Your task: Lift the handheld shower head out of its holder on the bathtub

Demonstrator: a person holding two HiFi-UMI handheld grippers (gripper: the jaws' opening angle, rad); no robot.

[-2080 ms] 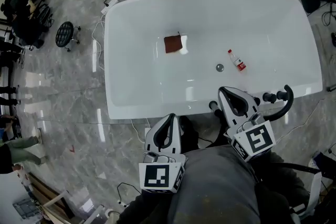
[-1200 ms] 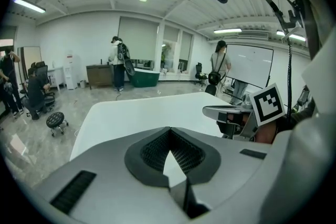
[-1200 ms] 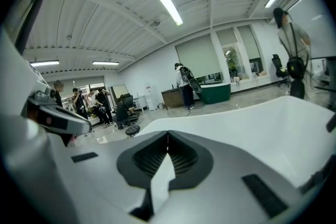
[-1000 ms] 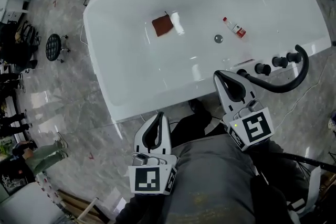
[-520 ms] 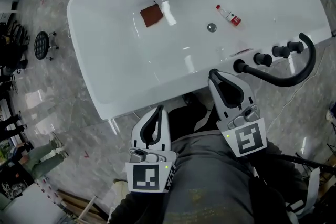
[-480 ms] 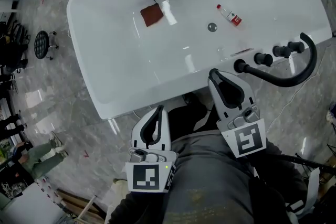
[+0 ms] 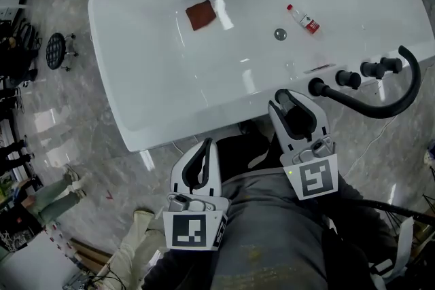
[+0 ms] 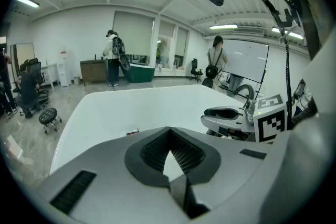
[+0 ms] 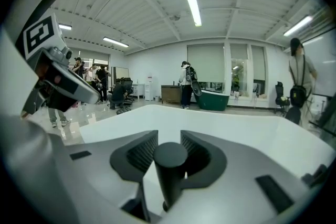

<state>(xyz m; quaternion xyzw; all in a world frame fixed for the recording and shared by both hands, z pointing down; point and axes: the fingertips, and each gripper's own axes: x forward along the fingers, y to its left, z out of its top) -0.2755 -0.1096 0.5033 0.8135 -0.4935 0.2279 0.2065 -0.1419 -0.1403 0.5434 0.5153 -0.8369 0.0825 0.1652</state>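
In the right gripper view a black, upright cylinder, the shower head's handle [image 9: 170, 165], stands between the pads of my right gripper [image 9: 169, 136]. Its jaws are opening, with a gap on each side of the handle. In the head view the right gripper [image 7: 292, 97] sits at the near rim of the white bathtub [image 7: 170, 120], just left of the black fitting [image 7: 316, 86] where the curved black hose [image 7: 380, 109] begins. The handle itself is hidden under the gripper there. My left gripper [image 7: 204, 146] hangs shut and empty over the floor before the tub, also seen as left gripper [image 8: 168, 132].
Inside the tub lie a brown cloth [image 7: 200, 14], a small red-labelled bottle [image 7: 303, 18] and the drain [image 7: 280, 34]. Black knobs [image 7: 348, 79] line the rim right of the fitting. Cables and a black stool [image 7: 56, 49] are on the marble floor; people stand far off.
The right gripper's jaws have spread apart. Both grippers have sunk a little toward the tub's near rim, and the view has shifted slightly.
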